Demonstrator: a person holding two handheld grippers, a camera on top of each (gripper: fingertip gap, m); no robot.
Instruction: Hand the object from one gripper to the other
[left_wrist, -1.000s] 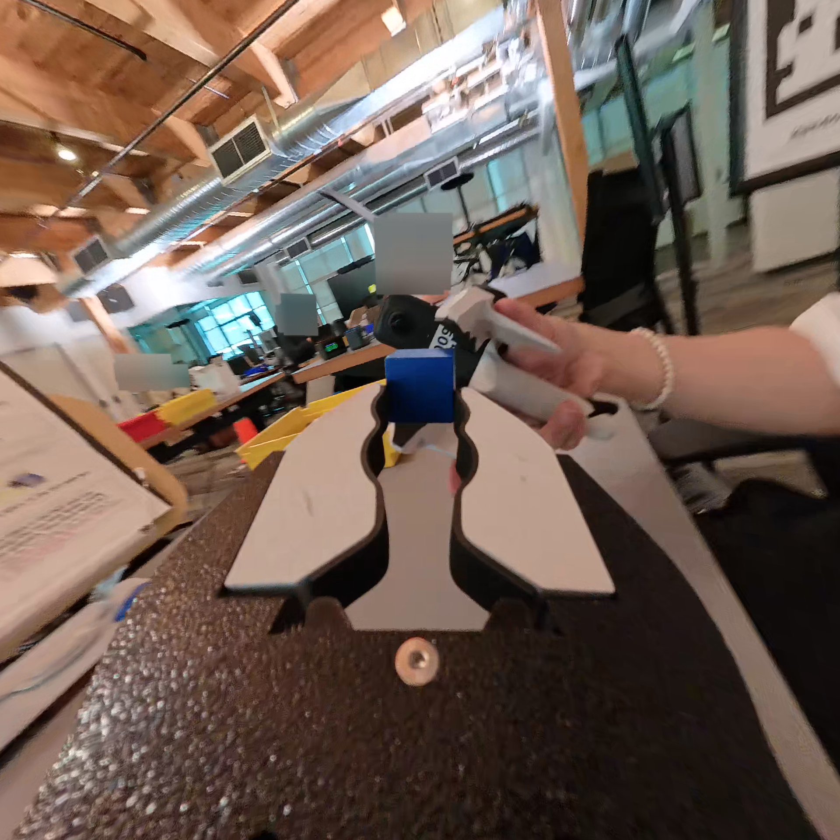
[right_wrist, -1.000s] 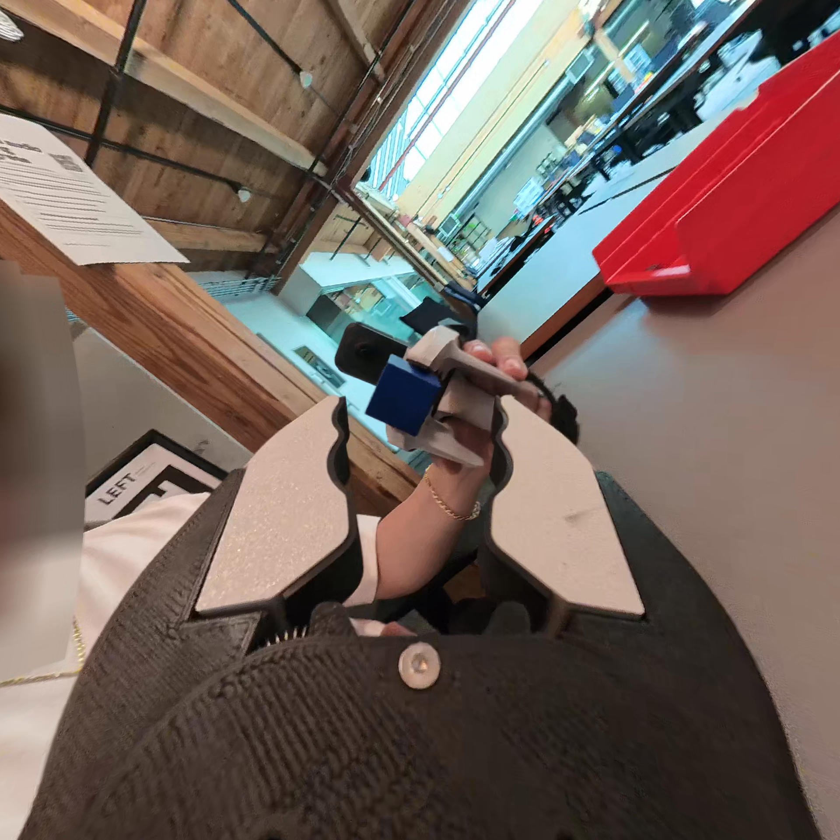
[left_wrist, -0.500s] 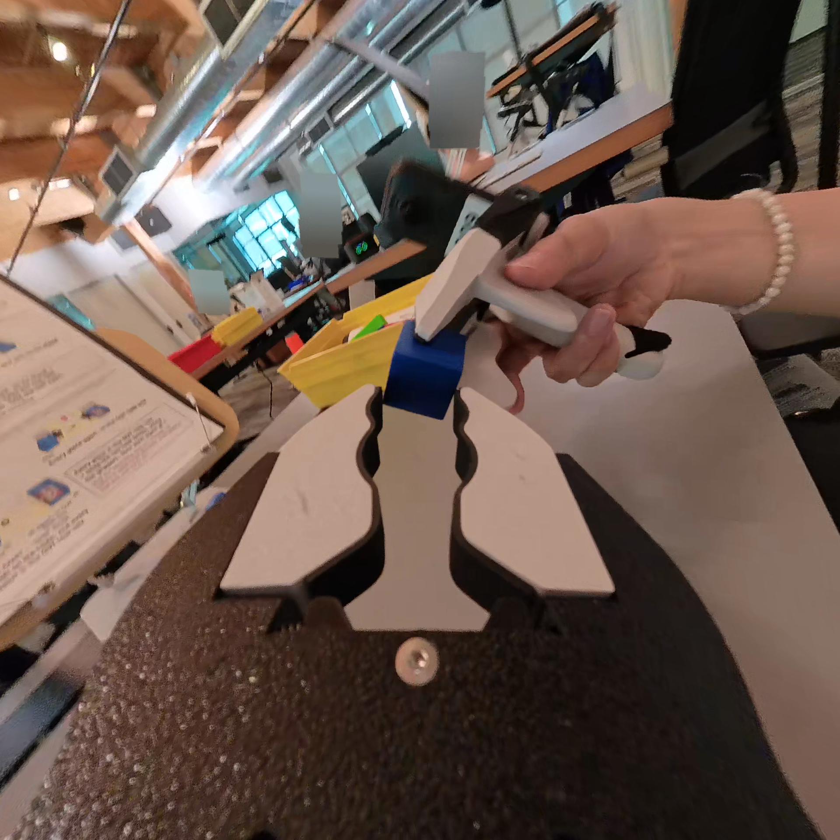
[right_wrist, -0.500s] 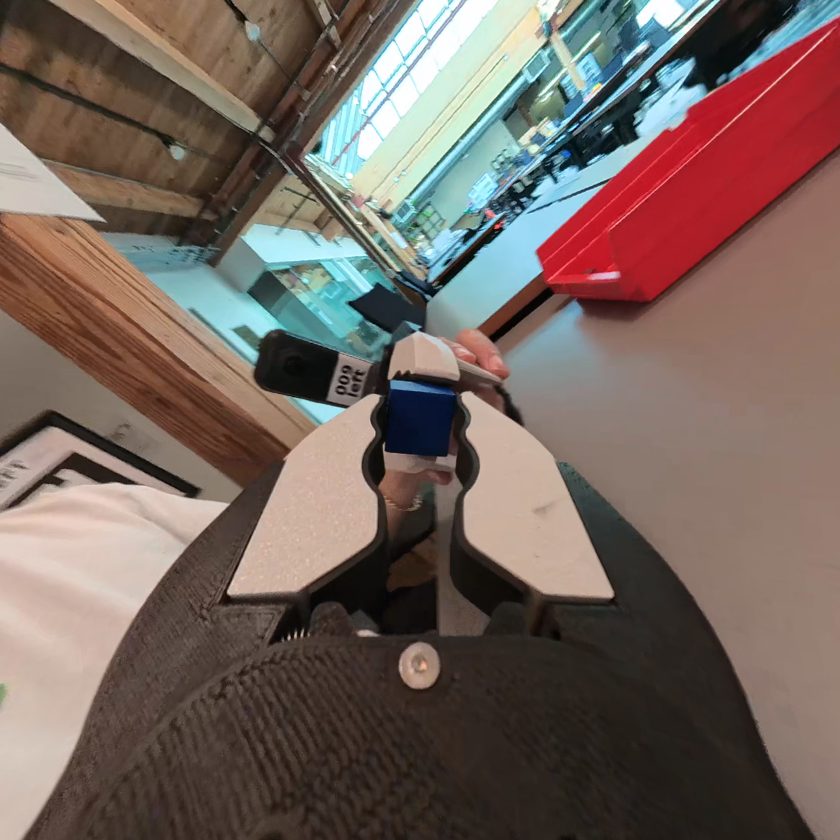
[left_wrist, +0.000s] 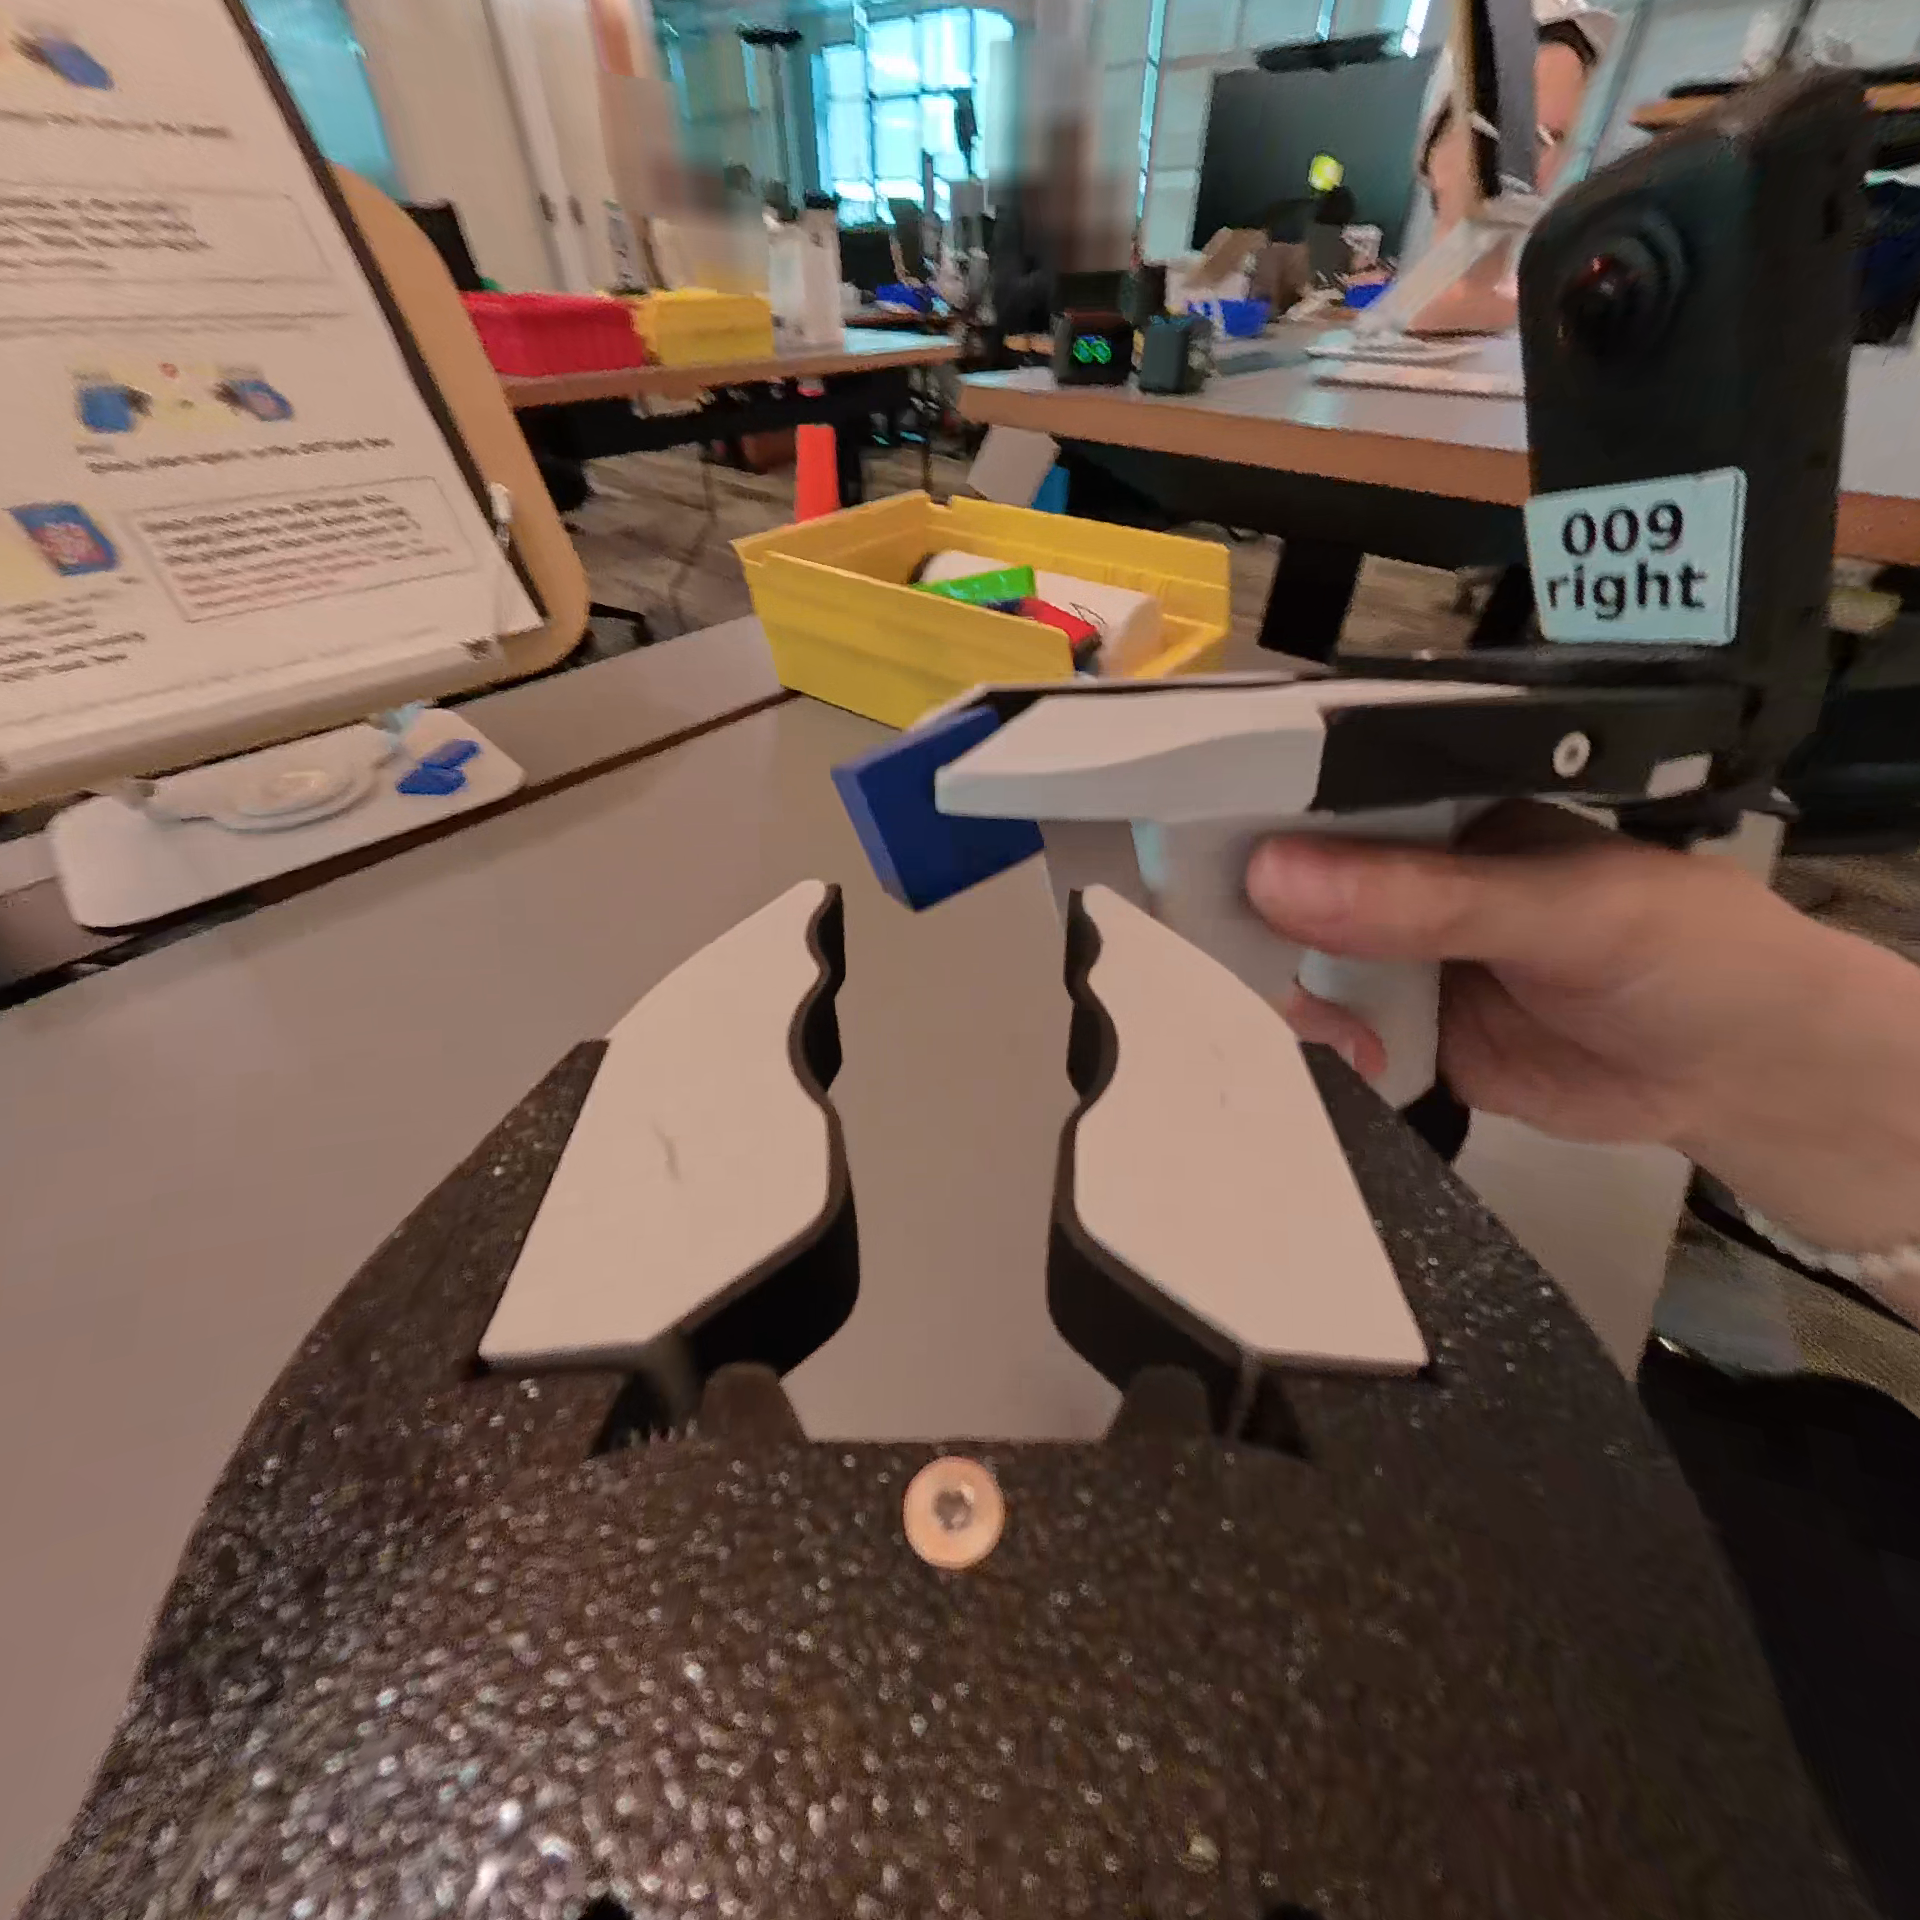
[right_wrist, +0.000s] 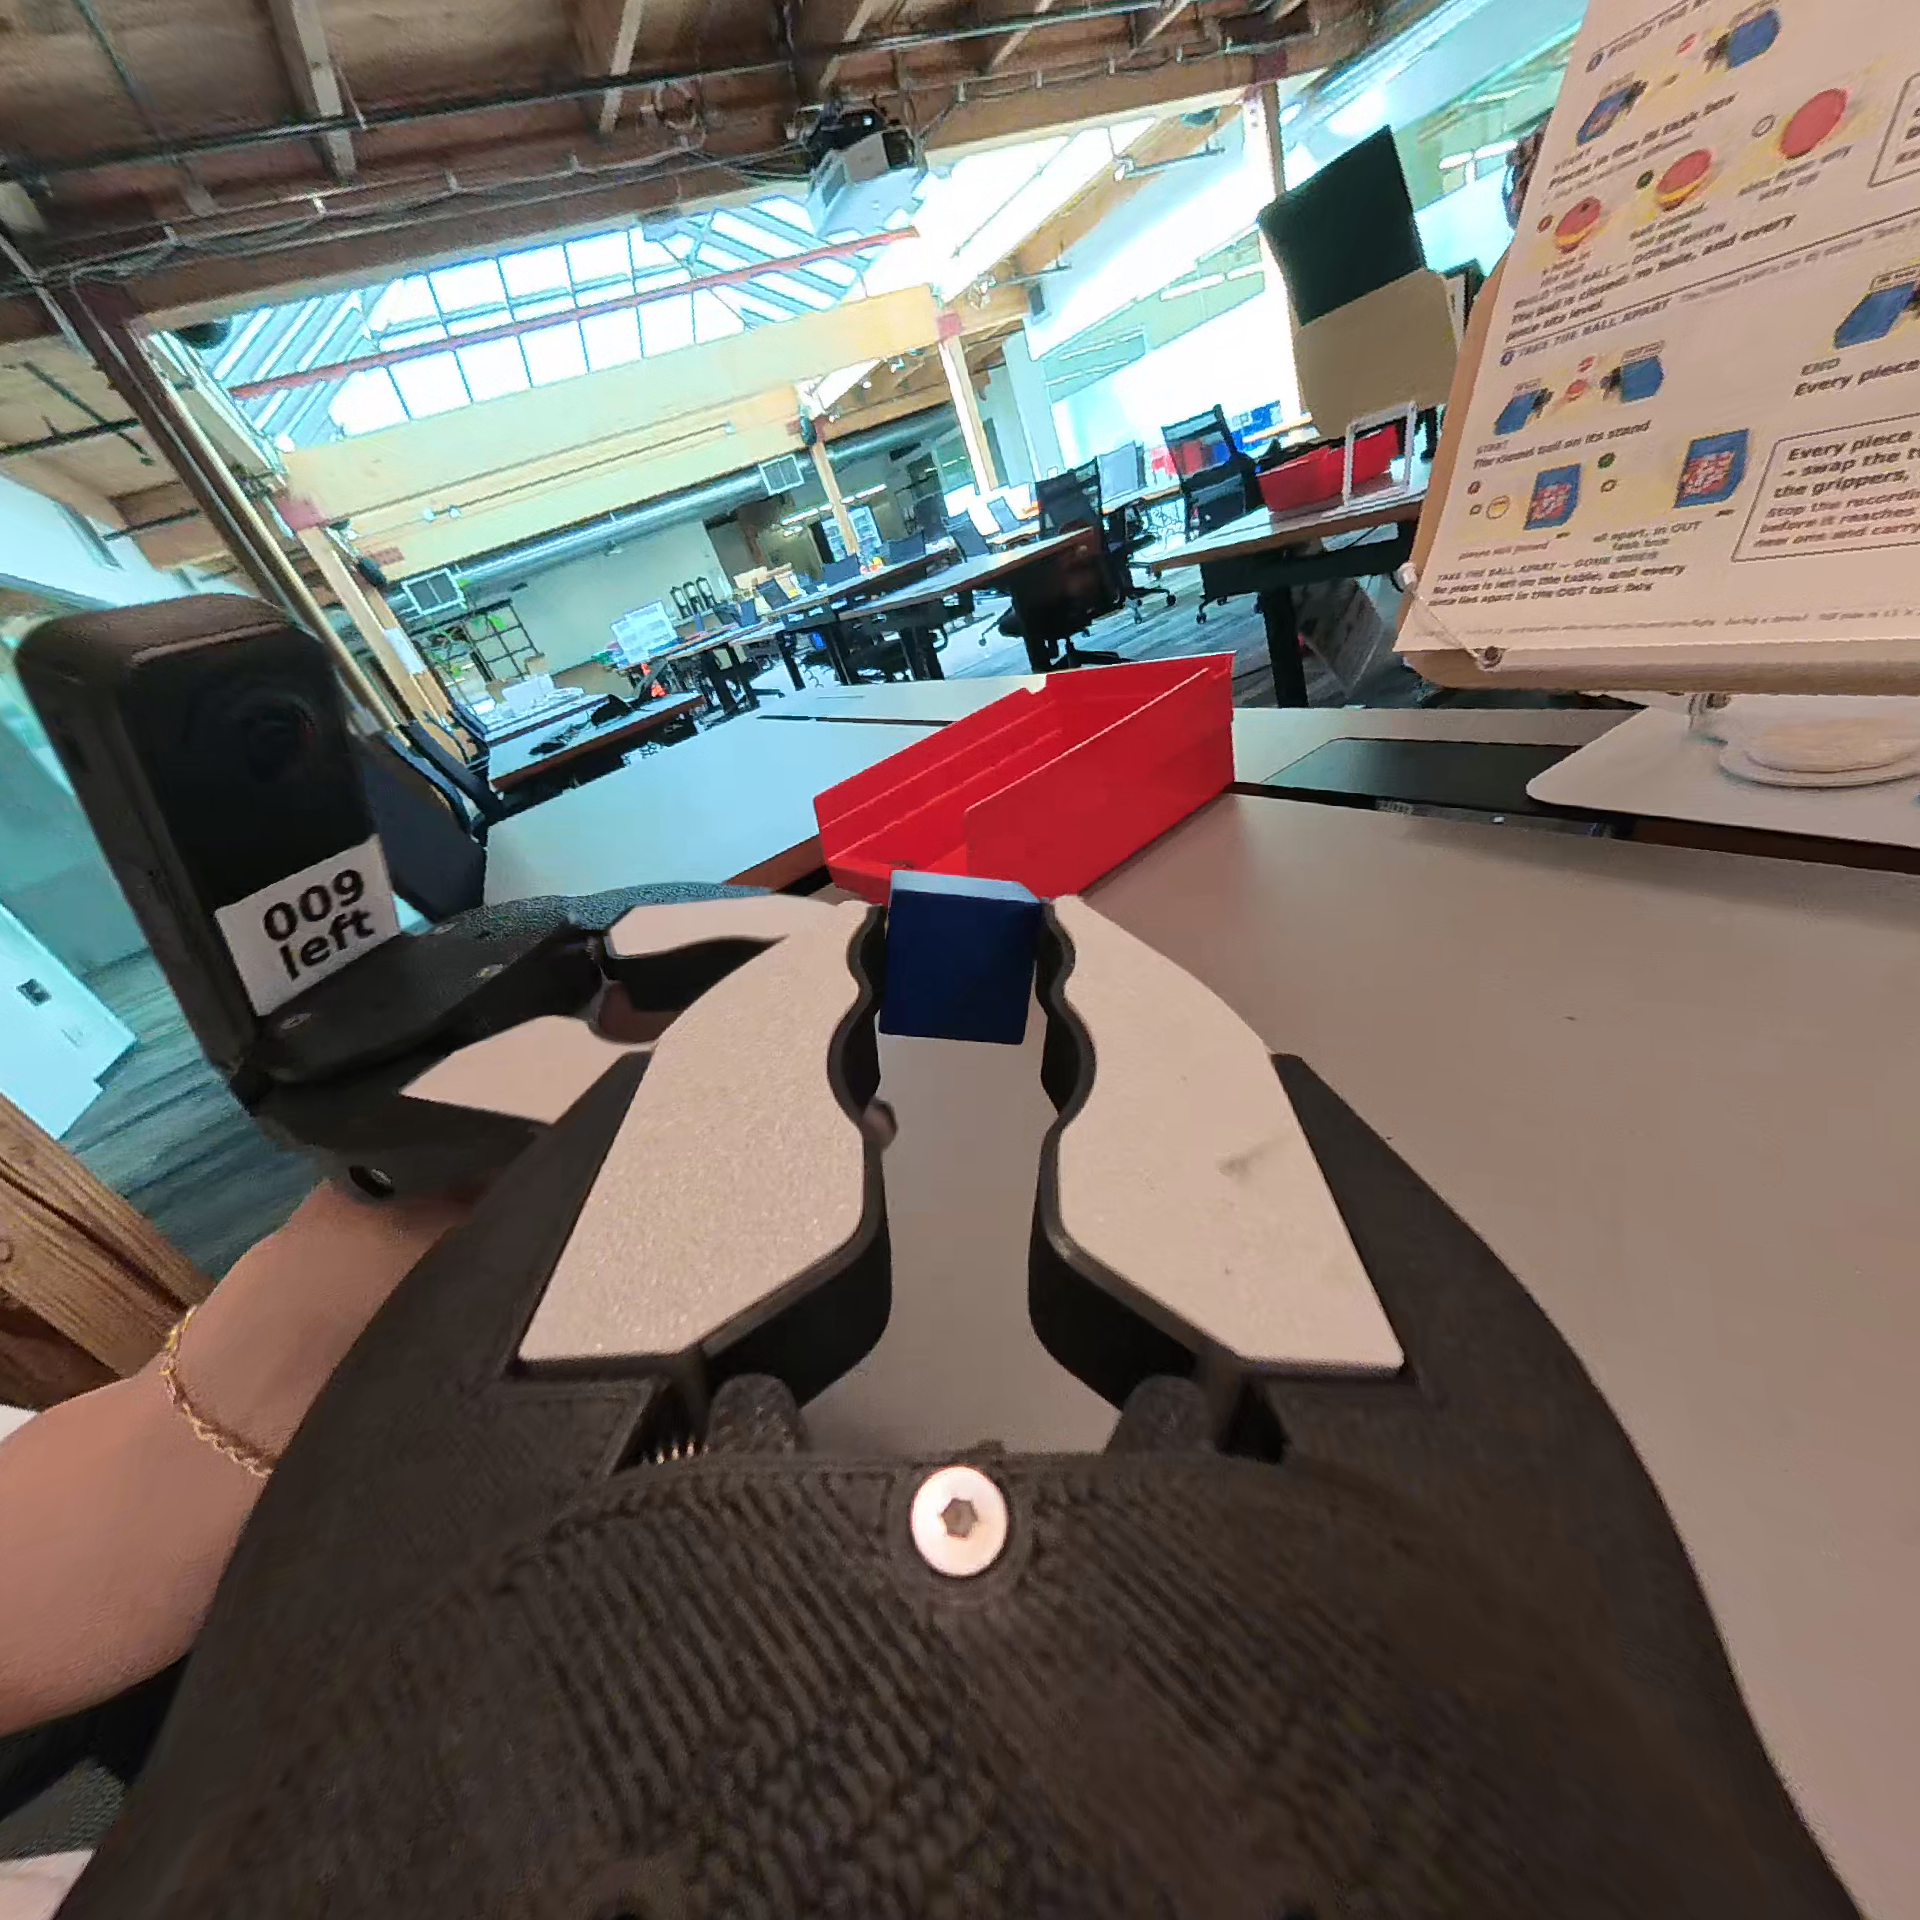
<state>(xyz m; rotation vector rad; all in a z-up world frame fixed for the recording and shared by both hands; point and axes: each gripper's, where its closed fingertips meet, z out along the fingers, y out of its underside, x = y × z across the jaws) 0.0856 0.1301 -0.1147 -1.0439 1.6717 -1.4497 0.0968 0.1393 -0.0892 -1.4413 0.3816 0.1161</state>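
Left wrist view: yellow bin (left_wrist: 894, 634) holds green, red, white pieces; red bin (right_wrist: 1091, 769) looks empty. My right gripper (right_wrist: 958, 961) clamps blue cube (right_wrist: 958, 958) tilted, no clear long axis; left gripper (left_wrist: 951, 951) released, nothing between fingers.

I see the cube (right_wrist: 958, 961) between my right gripper's (right_wrist: 956, 997) fingertips, above the table (right_wrist: 1558, 1039); a bin (right_wrist: 1039, 774) behind it, my left gripper (left_wrist: 945, 935) just beside.
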